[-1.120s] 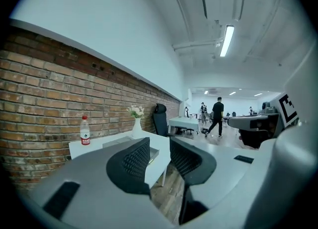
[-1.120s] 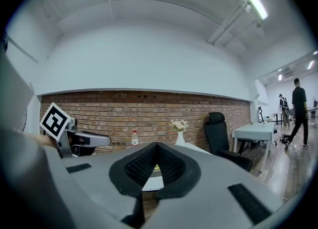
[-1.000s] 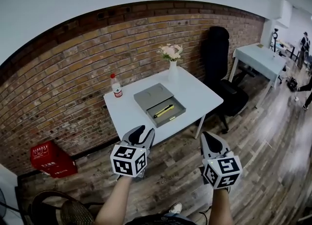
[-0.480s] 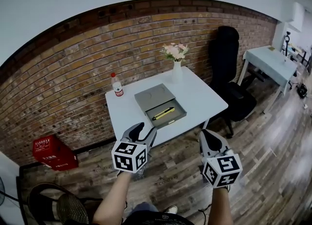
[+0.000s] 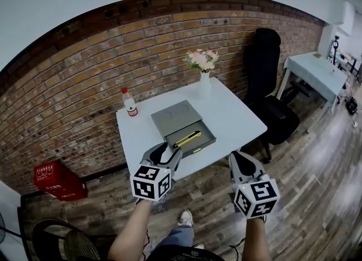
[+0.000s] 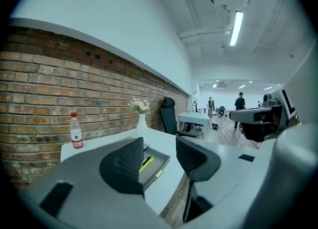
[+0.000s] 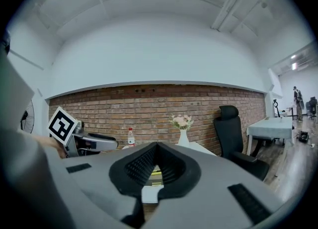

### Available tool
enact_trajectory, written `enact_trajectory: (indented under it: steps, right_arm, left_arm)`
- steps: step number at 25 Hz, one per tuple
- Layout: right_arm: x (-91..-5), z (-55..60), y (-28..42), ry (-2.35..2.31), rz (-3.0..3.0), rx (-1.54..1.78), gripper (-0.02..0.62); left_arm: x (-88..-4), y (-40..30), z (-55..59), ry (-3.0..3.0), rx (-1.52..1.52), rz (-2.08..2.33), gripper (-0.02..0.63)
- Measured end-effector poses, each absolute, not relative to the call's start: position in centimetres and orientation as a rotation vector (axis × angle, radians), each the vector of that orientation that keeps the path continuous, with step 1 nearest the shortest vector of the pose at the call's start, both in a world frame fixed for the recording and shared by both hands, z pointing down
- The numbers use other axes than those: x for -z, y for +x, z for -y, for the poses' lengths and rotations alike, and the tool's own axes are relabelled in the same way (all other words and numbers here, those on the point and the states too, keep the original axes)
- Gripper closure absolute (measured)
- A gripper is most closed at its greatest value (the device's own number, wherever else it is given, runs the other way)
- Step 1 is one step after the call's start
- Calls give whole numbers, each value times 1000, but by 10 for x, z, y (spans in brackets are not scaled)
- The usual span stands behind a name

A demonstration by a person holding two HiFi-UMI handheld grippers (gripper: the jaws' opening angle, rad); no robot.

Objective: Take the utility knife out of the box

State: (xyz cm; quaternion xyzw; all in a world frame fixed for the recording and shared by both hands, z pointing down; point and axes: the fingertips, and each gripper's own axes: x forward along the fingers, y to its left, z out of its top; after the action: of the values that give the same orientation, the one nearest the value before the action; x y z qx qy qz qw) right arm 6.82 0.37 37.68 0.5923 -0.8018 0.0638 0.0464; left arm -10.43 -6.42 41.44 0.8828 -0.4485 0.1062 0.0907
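Observation:
A yellow utility knife (image 5: 187,138) lies in the open tray of a grey box (image 5: 175,117) on the white table (image 5: 237,115). Both grippers hover short of the table's front edge, over the wooden floor, and point at the box. My left gripper (image 5: 167,153) is open with nothing between its jaws. In the left gripper view the knife (image 6: 146,162) and the box (image 6: 160,161) show just past the left jaw. My right gripper (image 5: 242,161) is shut and empty. In the right gripper view its fingertips (image 7: 157,145) meet in front of the table.
A water bottle (image 5: 129,102) stands at the table's back left and a vase of flowers (image 5: 202,70) at the back. A black office chair (image 5: 268,84) is right of the table, a red crate (image 5: 54,178) by the brick wall, and a second white table (image 5: 314,67) far right.
Both grippers have come closer to the table's front edge, and the table and box now look nearer. The left jaws stand wider apart than a second ago.

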Motion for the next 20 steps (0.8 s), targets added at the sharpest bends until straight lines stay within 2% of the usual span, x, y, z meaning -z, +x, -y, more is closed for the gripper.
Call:
enact_trajectory:
  steps: [20]
  right_arm:
    - [-368, 194, 49, 1792, 2387, -186, 577]
  left_arm:
    - [-459, -79, 242, 2668, -526, 1028, 393]
